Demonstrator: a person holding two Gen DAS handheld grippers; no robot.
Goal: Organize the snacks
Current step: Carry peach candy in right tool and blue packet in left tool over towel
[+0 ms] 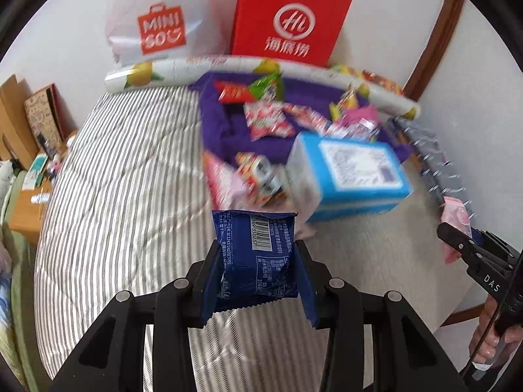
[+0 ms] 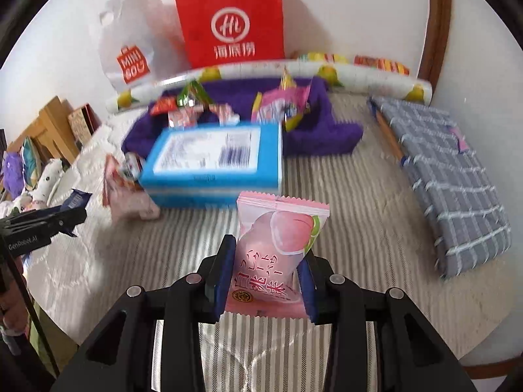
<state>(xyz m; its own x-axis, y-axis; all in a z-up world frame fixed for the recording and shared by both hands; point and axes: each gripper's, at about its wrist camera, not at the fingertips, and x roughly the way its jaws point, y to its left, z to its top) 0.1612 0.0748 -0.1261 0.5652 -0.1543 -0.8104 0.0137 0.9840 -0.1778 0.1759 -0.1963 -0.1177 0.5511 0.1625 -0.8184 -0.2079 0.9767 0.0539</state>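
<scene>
A: What is each hand carrying?

B: The left gripper (image 1: 256,277) has its fingers clamped on a dark blue snack packet (image 1: 255,254), barcode side up. The right gripper (image 2: 264,274) has its fingers pressed on a pink peach-printed snack packet (image 2: 278,248). Both packets hang above the striped bed cover (image 1: 130,179), clear of it.

A: And the rest of the snacks?

B: Take the light blue box (image 2: 212,163) as the marker. It lies on the bed just beyond both packets. Behind it is a purple cloth (image 2: 320,130) with a scatter of small packets (image 1: 268,121) on it. To the left of the box, touching its corner, lies another little heap of packets (image 2: 126,179).

A: Anything further back?

B: Behind the box, against the wall, stand a red paper bag (image 2: 232,23) and a white plastic bag (image 2: 130,42). Right of the box, well apart, lies a folded grey checked cloth (image 2: 451,179).
</scene>
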